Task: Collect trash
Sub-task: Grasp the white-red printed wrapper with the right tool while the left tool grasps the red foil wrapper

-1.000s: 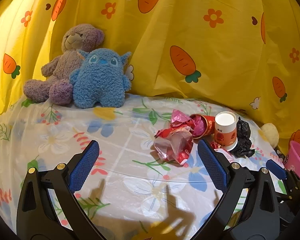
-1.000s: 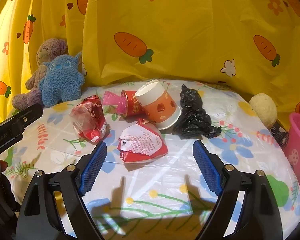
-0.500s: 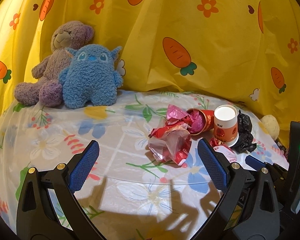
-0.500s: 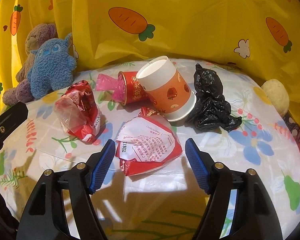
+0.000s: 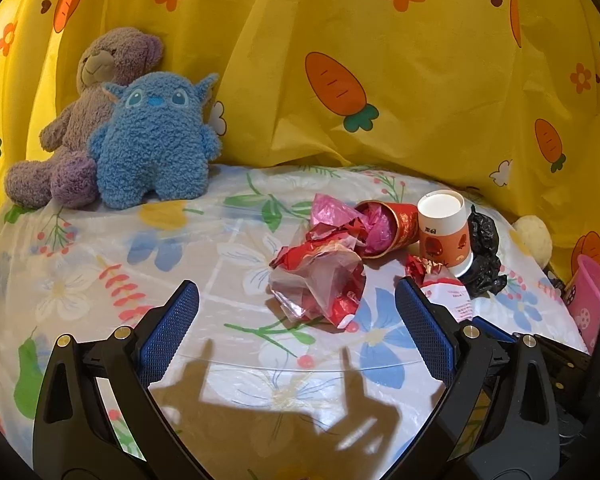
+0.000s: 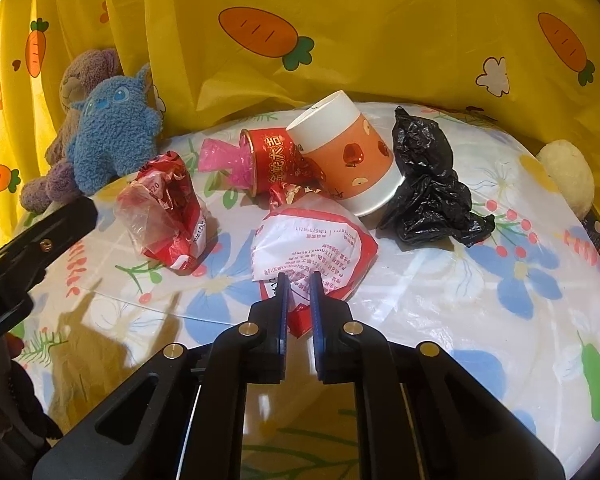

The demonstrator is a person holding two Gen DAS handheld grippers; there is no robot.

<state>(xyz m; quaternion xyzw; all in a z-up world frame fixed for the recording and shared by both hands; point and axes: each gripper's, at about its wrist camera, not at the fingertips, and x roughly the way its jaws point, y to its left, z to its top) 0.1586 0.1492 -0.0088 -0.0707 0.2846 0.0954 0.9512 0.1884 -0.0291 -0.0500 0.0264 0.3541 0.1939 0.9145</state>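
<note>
Trash lies in a cluster on the flowered table cover. A white and red wrapper (image 6: 308,240) is nearest; my right gripper (image 6: 299,282) has its jaws closing on its near edge, and the pads pinch the plastic. Behind it lie a tipped paper cup (image 6: 348,156), a red can (image 6: 276,156) stuffed with pink plastic, and a crumpled black bag (image 6: 428,188). A crumpled red and clear wrapper (image 5: 320,284) lies just beyond my left gripper (image 5: 294,294), which is open and holds nothing.
A blue plush toy (image 5: 152,140) and a purple bear (image 5: 100,80) sit at the back left against the yellow carrot curtain (image 5: 380,60). A pale fuzzy ball (image 6: 568,176) rests at the right edge. A pink bin (image 5: 588,296) stands off the table's right side.
The right jaws went from wide open to closed on the white and red wrapper's edge. Both grippers came lower and closer to the trash.
</note>
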